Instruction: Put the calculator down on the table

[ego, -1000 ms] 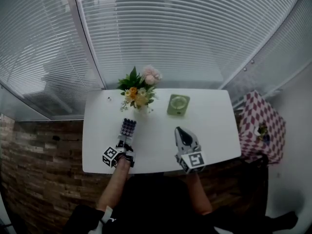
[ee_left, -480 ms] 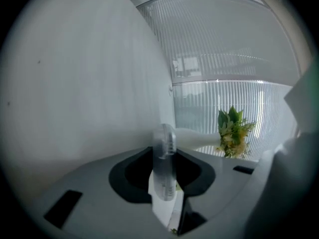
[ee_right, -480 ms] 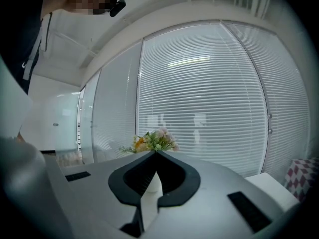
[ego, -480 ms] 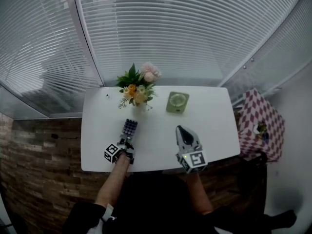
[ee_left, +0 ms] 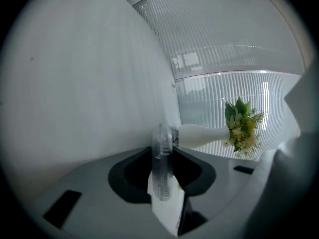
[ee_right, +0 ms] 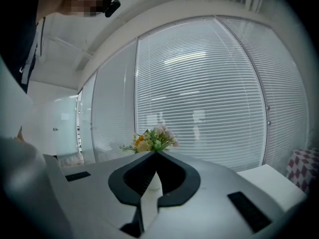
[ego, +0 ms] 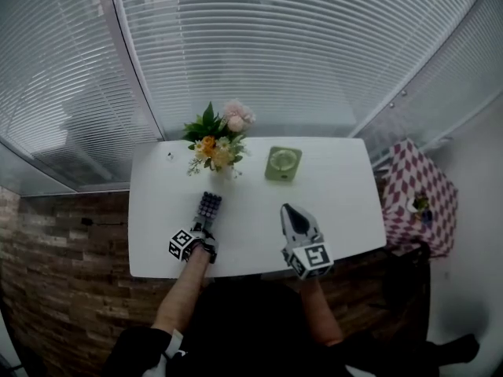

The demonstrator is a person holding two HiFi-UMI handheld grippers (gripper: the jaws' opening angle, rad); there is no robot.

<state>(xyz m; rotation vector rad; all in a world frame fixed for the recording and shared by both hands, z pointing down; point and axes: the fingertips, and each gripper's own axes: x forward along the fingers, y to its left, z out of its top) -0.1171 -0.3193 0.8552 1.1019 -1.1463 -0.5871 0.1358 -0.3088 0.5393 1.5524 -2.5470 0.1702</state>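
Left gripper (ego: 202,226) has its jaws narrow, pinched on the near end of the calculator (ego: 208,206), and they have just eased a little wider with the calculator between them. Its own view shows the calculator edge-on in the gap. The calculator sits low over the left half of the white table (ego: 338,203), its keys facing up and its length running toward twelve o'clock. It looks to be lying on the surface, but I cannot tell whether the whole underside is down. That is the main risk. If the far end is raised when the pads let go, it would drop and clatter. A pad that sticks while the hand backs off toward six o'clock could also drag it to the near edge, which is close behind the gripper. A push forward would be worse, since the vase of flowers (ego: 215,146) stands near at twelve o'clock of the calculator and would likely tip easily. A green square object (ego: 283,164) lies at about two o'clock, well apart. The right gripper (ego: 288,212) waits at three to four o'clock with its jaws together and empty, out of the way. A checkered side table (ego: 420,195) stands off the table's edge at three o'clock, and nothing blocks the withdrawal path.
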